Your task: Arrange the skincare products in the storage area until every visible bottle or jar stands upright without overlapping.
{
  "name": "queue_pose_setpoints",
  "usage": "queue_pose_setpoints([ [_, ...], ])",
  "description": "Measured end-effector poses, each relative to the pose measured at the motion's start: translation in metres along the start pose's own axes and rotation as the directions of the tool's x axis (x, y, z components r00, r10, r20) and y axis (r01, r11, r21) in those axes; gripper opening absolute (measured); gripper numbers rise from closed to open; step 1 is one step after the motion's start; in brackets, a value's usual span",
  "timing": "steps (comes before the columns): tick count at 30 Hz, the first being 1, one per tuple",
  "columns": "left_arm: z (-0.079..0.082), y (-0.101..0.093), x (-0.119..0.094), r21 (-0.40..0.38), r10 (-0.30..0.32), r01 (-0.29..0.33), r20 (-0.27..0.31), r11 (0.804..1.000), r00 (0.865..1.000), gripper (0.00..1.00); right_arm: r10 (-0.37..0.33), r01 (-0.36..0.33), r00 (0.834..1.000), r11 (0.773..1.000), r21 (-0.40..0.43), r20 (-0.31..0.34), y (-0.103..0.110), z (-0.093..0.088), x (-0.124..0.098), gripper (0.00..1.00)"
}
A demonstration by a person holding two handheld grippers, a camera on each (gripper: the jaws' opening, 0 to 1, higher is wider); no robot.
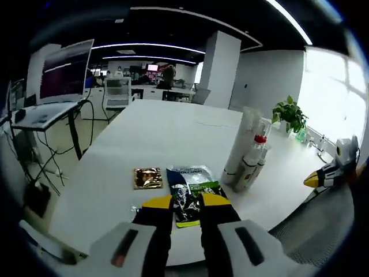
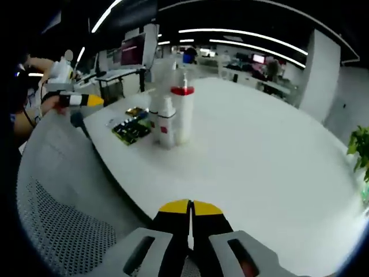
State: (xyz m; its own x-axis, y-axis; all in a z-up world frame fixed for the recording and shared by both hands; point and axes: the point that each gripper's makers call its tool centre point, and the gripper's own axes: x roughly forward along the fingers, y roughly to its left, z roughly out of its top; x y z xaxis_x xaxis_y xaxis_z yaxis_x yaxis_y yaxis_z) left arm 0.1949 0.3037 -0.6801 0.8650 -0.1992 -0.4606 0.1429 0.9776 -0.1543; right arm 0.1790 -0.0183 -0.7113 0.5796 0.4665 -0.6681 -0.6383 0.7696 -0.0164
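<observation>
Three white bottles stand upright in a tight cluster on the white table (image 1: 161, 133): a tall white tube (image 1: 242, 141), a pump bottle with a red collar (image 1: 255, 151) and a shorter bottle (image 1: 247, 173). In the right gripper view they are the pump bottle (image 2: 183, 118), the shorter bottle (image 2: 166, 126) and the tall tube (image 2: 155, 86). A gold sachet (image 1: 148, 178) and a dark printed sachet (image 1: 190, 193) lie flat beside them. My left gripper (image 1: 185, 202) is open, above the table's near edge, short of the dark sachet. My right gripper (image 2: 190, 205) is shut and empty, off the table edge.
A mesh chair back (image 2: 63, 225) sits below the right gripper. A person's hand (image 2: 49, 105) holds the left gripper (image 2: 92, 101) beyond the table's corner. The right gripper (image 1: 323, 176) shows at the table's right. A potted plant (image 1: 290, 114) stands at the far edge; desks and monitors fill the background.
</observation>
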Motion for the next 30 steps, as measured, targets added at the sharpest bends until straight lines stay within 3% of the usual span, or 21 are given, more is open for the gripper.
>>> queue_pose_setpoints([
  [1,-0.001,0.005,-0.002,-0.033,0.012,-0.012,-0.007,0.999,1.000,0.11,0.013,-0.013,1.000,1.000,-0.003,-0.027,0.003,-0.001,-0.001,0.00],
  [2,0.002,0.005,-0.002,-0.073,0.010,-0.009,0.013,0.997,1.000,0.09,0.018,-0.018,1.000,0.999,-0.029,-0.013,0.008,0.001,0.000,0.00],
  [3,0.003,0.001,-0.003,-0.089,-0.016,0.017,0.017,0.996,1.000,0.08,0.003,-0.001,1.000,0.994,-0.111,0.025,0.005,0.004,-0.001,0.00],
  [4,0.004,0.000,-0.002,-0.072,-0.023,0.025,0.023,0.997,0.999,0.08,-0.016,0.019,1.000,0.992,-0.123,0.026,0.002,0.005,-0.001,0.00],
  [8,-0.006,-0.005,0.000,-0.018,-0.032,0.032,-0.042,0.999,0.999,0.08,-0.037,0.037,0.999,0.999,-0.013,-0.012,-0.006,-0.003,-0.001,0.00],
  [13,0.000,-0.002,-0.001,-0.048,-0.035,0.035,0.001,0.998,0.999,0.08,-0.044,0.044,0.999,0.996,-0.072,0.005,0.001,0.001,-0.003,0.00],
  [17,-0.001,-0.003,0.000,-0.035,-0.038,0.037,-0.012,0.999,0.999,0.07,-0.045,0.046,0.999,0.999,-0.025,0.016,-0.002,0.001,-0.005,0.00],
  [24,0.002,-0.001,-0.001,-0.066,-0.027,0.027,0.008,0.997,1.000,0.07,-0.038,0.040,0.999,0.998,-0.057,0.034,0.000,0.001,-0.007,0.00],
  [28,-0.002,-0.004,0.000,-0.034,-0.020,0.019,-0.022,0.999,1.000,0.09,-0.056,0.054,0.996,0.998,0.022,0.070,-0.010,0.008,-0.007,0.00],
  [30,-0.003,-0.002,0.000,-0.029,-0.015,0.014,-0.030,0.999,0.999,0.10,-0.046,0.045,0.997,0.999,0.016,0.069,-0.008,0.008,-0.006,0.00],
])
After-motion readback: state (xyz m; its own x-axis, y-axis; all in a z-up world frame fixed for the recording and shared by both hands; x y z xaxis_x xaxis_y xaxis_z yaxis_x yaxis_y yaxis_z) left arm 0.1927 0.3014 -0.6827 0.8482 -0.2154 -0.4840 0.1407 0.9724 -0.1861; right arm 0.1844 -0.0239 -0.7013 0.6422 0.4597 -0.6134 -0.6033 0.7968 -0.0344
